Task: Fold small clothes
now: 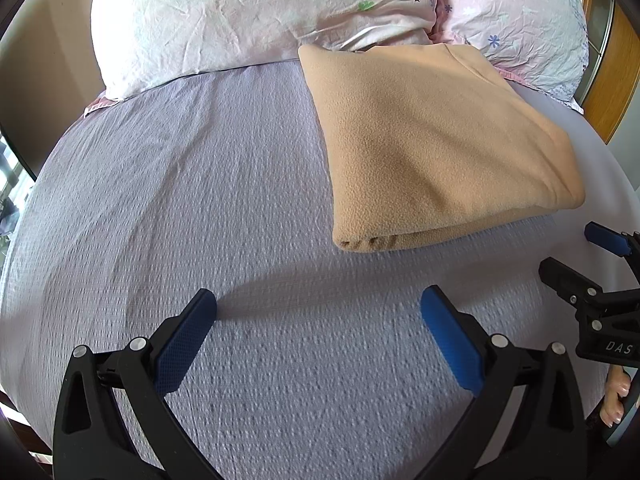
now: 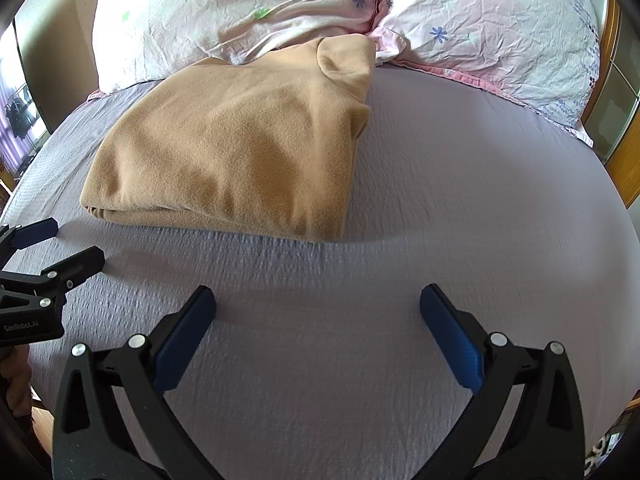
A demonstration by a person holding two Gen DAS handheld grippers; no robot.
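Observation:
A tan fleece garment [image 1: 432,144] lies folded in a thick rectangle on the grey bedsheet [image 1: 200,200], its far end against the pillows. It also shows in the right wrist view [image 2: 228,152]. My left gripper [image 1: 318,308] is open and empty, above the sheet in front of the garment's near left corner. My right gripper [image 2: 318,308] is open and empty, above the sheet [image 2: 460,208] in front of the garment's near right corner. Each gripper shows at the edge of the other's view, the right one [image 1: 576,256] and the left one [image 2: 60,244].
Two floral pink pillows [image 1: 248,20] [image 2: 492,28] lie along the head of the bed. A wooden frame [image 1: 616,80] stands at the right, a wall [image 1: 44,60] at the left. The sheet reaches to the bed's edges on both sides.

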